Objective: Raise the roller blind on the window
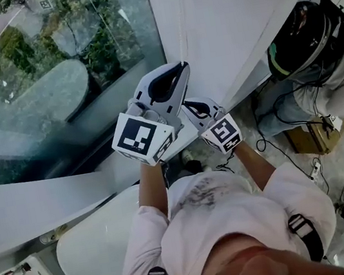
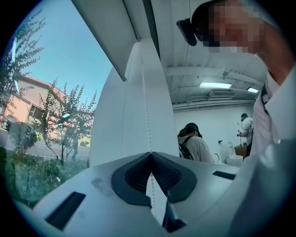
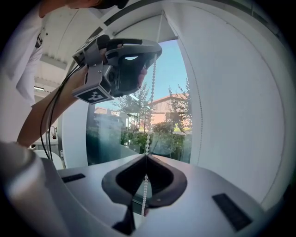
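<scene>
Since the left tongs [image 2: 149,153] and the right tongs [image 3: 144,156] are both closed on the one bead chain [image 3: 148,139], left above right, the plain risk is that they work against each other. A pull by the lower pair before the upper pair lets go would only tighten the short stretch between them, and the roller blind [image 1: 230,19] would not rise. A sharp tug could snap the chain or jump it off its wheel at the top, which no view shows. Pulling slantwise, away from the window [image 1: 49,69], would make that likelier. The beads might also slide through if a grip falls on the thread between two of them.

The chain is a string of small, round, pale beads, probably hard plastic, evenly spaced on a fine cord. It hangs plumb at the right edge of the glass, running from 12 o'clock to 6 o'clock in the right gripper view. Both tongs have smooth, matt, pale shells and dark, rubbery-looking pads [image 3: 120,180] that meet in a V-shaped notch.

At 1 o'clock of the tongs in the head view lies a flat, matt white sheet. I take it for the blind's cloth, though it is hard to tell from a wall panel.
</scene>
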`<action>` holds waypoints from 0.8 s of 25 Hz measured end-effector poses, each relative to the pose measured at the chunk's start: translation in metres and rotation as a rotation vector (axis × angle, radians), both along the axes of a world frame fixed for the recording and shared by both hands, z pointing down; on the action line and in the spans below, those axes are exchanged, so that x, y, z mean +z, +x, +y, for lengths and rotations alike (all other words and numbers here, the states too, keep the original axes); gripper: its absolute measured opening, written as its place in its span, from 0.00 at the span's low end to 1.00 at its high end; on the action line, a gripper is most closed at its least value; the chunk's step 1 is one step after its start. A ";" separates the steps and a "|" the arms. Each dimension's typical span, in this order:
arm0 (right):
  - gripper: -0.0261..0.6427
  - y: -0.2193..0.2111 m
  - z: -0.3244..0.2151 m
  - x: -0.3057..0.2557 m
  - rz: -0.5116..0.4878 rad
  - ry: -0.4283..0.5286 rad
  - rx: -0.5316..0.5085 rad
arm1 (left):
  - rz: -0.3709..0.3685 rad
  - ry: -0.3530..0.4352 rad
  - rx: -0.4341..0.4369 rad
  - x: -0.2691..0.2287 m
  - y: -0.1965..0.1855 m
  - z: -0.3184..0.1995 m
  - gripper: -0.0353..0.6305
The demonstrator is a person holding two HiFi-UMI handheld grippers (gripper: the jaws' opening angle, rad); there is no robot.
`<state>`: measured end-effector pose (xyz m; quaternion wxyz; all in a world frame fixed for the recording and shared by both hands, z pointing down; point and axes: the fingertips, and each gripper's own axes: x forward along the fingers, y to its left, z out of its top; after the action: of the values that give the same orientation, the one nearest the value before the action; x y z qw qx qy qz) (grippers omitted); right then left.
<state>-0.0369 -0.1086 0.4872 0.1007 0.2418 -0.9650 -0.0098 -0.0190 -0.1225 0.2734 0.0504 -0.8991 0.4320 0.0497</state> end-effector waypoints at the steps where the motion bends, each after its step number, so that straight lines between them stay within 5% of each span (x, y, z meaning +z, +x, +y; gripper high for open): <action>1: 0.13 -0.001 0.000 0.001 0.003 0.000 -0.002 | 0.003 -0.002 -0.006 0.002 -0.002 0.000 0.06; 20: 0.13 0.002 0.004 0.067 0.125 -0.098 -0.006 | 0.018 -0.117 -0.034 0.070 -0.004 -0.006 0.06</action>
<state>-0.0352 -0.1043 0.5547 0.1726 0.2326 -0.9569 0.0223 -0.0226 -0.1289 0.3430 -0.0053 -0.8926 0.4498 0.0317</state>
